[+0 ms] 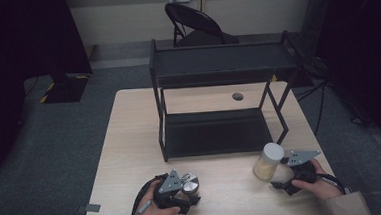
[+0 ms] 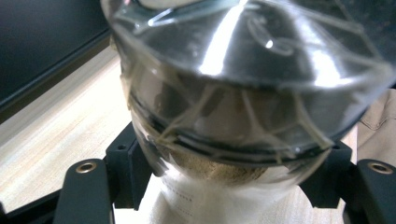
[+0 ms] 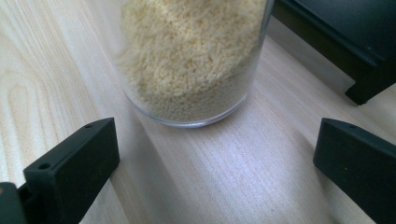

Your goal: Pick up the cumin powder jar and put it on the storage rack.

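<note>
Near edge of the pale wooden table (image 1: 130, 141), left of centre: left gripper (image 1: 184, 194) w/ its black jaws pinched on a small clear jar with a shiny metal lid (image 1: 188, 183). In the left gripper view that jar (image 2: 243, 93) sits right btwn the jaws, pads against the glass on both sides, brownish contents low in it; jar upright on the tabletop.

Toward the near right corner: right gripper (image 1: 279, 178) w/ jaws spread wide, nothing btwn them. Directly ahead of it, just beyond the tips, stands a clear cylindrical jar of pale yellow grains with a white lid (image 1: 268, 161), upright, long axis vertical. Right gripper view: jar base (image 3: 191, 60) centred btwn the open jaws but still apart from them. So the coming move is prob. a short push fwd along the gripper's own line, then close.

Farther back, mid-table: black metal two-tier shelf rack (image 1: 221, 65), both tiers bare, near right foot just beyond the grain jar.
</note>
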A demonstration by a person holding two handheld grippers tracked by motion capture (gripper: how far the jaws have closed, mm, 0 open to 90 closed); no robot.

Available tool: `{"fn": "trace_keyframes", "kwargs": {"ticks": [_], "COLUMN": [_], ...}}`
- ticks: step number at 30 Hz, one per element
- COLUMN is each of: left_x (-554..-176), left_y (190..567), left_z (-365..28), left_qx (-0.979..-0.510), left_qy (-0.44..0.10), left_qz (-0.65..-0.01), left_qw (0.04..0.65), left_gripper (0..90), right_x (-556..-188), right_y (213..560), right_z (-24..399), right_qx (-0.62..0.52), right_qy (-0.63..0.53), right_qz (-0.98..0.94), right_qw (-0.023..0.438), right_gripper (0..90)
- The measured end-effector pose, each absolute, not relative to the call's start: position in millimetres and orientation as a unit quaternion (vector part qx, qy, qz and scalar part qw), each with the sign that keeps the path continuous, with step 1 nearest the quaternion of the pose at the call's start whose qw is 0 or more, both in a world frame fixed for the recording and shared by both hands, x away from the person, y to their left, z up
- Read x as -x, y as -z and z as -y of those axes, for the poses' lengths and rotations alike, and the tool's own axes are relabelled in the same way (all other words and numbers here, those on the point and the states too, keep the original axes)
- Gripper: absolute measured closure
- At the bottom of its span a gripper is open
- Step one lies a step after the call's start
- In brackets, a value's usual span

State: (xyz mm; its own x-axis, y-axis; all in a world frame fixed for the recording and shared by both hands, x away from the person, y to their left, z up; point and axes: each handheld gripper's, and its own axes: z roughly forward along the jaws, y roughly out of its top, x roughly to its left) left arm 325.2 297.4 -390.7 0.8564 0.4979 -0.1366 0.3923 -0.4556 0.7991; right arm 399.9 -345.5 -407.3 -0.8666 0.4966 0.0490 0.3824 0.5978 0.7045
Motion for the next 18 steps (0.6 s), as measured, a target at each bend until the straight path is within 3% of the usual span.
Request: {"fn": "trace_keyframes", "kwargs": {"ticks": [18], "left_x": [-333], "left_y": [377], "left_z": [-294], "left_qx": [-0.835], "left_qy": [-0.057], "left_qz": [-0.290], "left_qw": [0.465], "left_gripper": [30.9], "right_x": [-400], "right_y": [407], "right_z": [346], "right_qx": [-0.247], "right_qy": [-0.375], "right_qz": [-0.891], "right_qw": [0.076], "right_gripper": [0.0]}}
